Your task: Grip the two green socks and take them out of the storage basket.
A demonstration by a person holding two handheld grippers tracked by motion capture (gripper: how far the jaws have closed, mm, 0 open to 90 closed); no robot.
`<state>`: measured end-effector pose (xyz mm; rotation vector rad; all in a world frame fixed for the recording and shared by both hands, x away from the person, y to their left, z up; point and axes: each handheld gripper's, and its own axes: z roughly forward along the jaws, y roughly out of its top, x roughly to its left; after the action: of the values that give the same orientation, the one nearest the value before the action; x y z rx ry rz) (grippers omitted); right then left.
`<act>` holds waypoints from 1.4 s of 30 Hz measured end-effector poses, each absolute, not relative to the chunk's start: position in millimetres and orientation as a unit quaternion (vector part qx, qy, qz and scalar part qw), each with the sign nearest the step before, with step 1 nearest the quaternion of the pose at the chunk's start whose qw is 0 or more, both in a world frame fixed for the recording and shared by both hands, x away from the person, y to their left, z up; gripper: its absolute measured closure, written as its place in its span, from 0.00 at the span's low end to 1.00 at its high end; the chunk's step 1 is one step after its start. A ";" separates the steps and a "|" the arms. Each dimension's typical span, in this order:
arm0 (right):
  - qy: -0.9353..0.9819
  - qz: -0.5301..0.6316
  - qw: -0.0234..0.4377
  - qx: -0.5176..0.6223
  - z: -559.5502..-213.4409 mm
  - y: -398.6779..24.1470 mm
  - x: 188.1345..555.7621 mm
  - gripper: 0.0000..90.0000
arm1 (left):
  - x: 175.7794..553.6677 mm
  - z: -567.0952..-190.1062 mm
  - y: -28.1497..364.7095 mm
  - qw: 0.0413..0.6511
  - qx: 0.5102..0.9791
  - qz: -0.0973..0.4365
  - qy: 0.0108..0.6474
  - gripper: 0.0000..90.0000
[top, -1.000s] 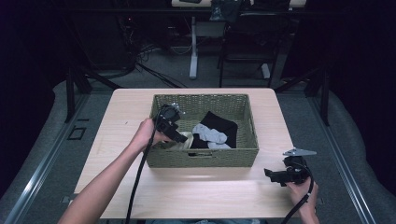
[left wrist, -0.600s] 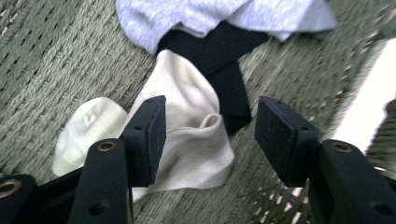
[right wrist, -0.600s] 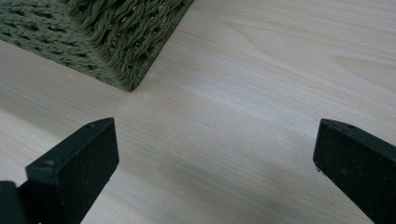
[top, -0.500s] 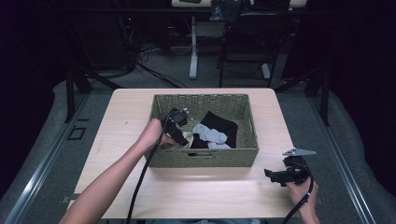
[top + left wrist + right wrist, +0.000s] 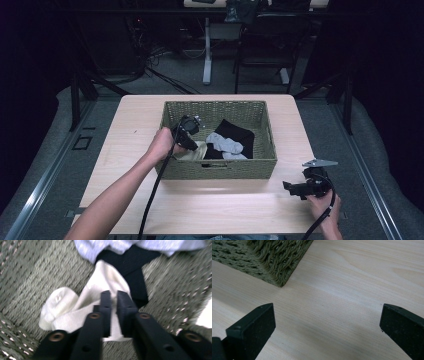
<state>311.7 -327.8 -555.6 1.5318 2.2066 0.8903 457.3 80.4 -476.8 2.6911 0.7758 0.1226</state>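
A green woven basket point(image 5: 220, 170) stands mid-table. It holds a white sock point(image 5: 196, 151), a light grey sock point(image 5: 226, 142) and a black garment point(image 5: 236, 131). My left gripper point(image 5: 193, 145) reaches down into the basket's left half. In the left gripper view its jaws point(image 5: 113, 296) are pressed almost together on a fold of the white sock point(image 5: 75, 312), which lies crumpled on the basket floor. My right gripper point(image 5: 289, 188) rests low over the bare table near the front right, apart from the basket. Its jaws point(image 5: 327, 322) stand wide open with nothing between them.
The basket's corner point(image 5: 274, 270) lies ahead and to the left in the right gripper view. Light wooden table point(image 5: 225, 210) extends in front of the basket. The left gripper's cable point(image 5: 150, 200) trails over the table's front edge. Chairs and desk legs stand in the dark beyond.
My left gripper has shifted a little to the right inside the basket, onto the white sock. The right gripper has stayed where it was.
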 end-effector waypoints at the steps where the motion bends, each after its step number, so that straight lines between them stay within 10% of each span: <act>1: 0.771 0.311 0.155 0.534 -555.6 -328.0 312.0 0.00 | 457.9 -475.4 78.1 0.170 0.945 0.044 0.275 0.72; 12: 0.771 0.312 0.151 0.535 -555.9 -328.8 311.8 0.00 | 462.1 -484.4 60.9 0.158 0.954 0.032 0.253 0.50; 27: 0.772 0.307 0.149 0.536 -556.6 -327.9 312.3 0.00 | 458.9 -487.1 77.4 0.122 0.958 0.018 0.259 0.93; 42: 0.771 0.308 0.149 0.537 -556.4 -326.4 312.6 0.00 | 450.9 -445.7 101.9 0.163 0.947 0.043 0.274 0.96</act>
<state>312.6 -326.4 -556.4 1.5436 2.2163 0.8847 450.9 101.9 -445.7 2.7008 0.7807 0.1233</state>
